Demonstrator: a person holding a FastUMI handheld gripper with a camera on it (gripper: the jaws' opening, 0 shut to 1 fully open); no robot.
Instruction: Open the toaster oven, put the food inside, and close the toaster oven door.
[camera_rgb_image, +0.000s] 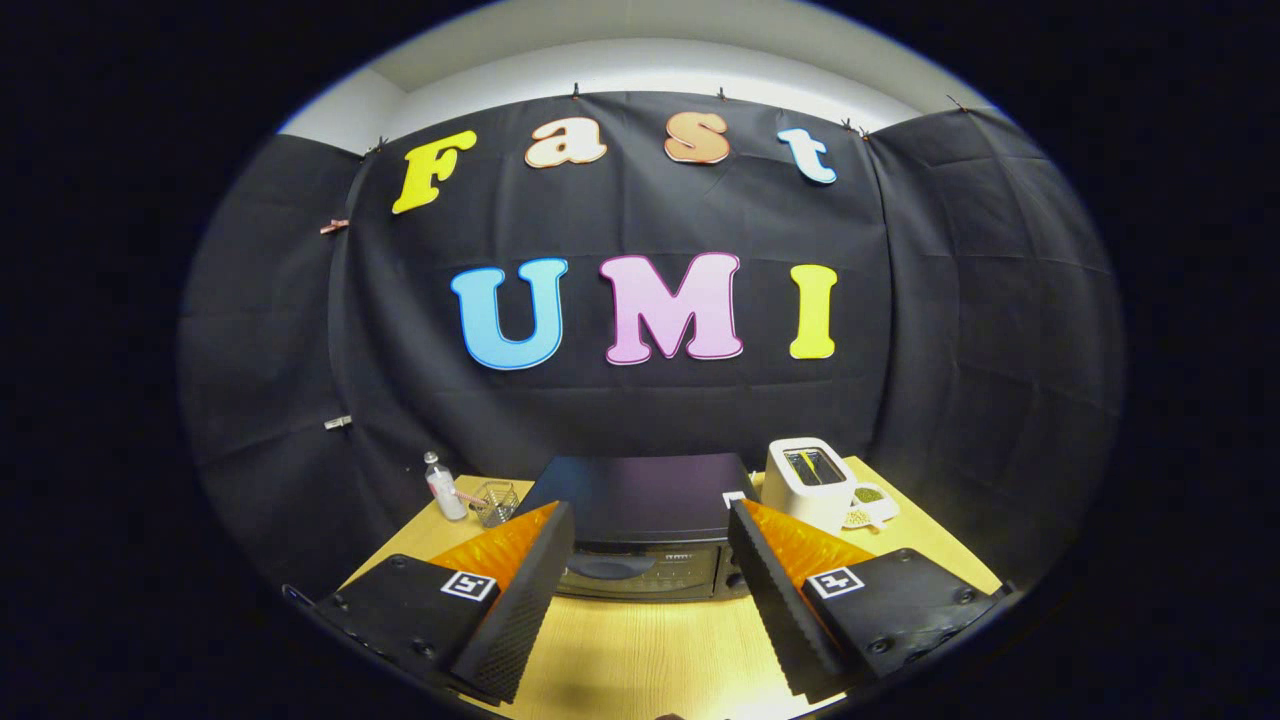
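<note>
The tongs (650, 560) (2 fingers spread wide, holding nothing) frame the closed black toaster oven (645, 520) ahead.

The gripper (650, 580) has black bodies with orange wedges, ribbed black fingers (520, 610) spread wide apart, and a black-and-white square marker on each side. Between and just beyond them stands a black toaster oven (640, 525), its door closed, on a pale wood-grain table (650, 650). Beyond the right finger sits a white toaster (808, 482); beyond the left, a clear bottle (444, 488) with a pink band and a wire basket (495, 502).
</note>
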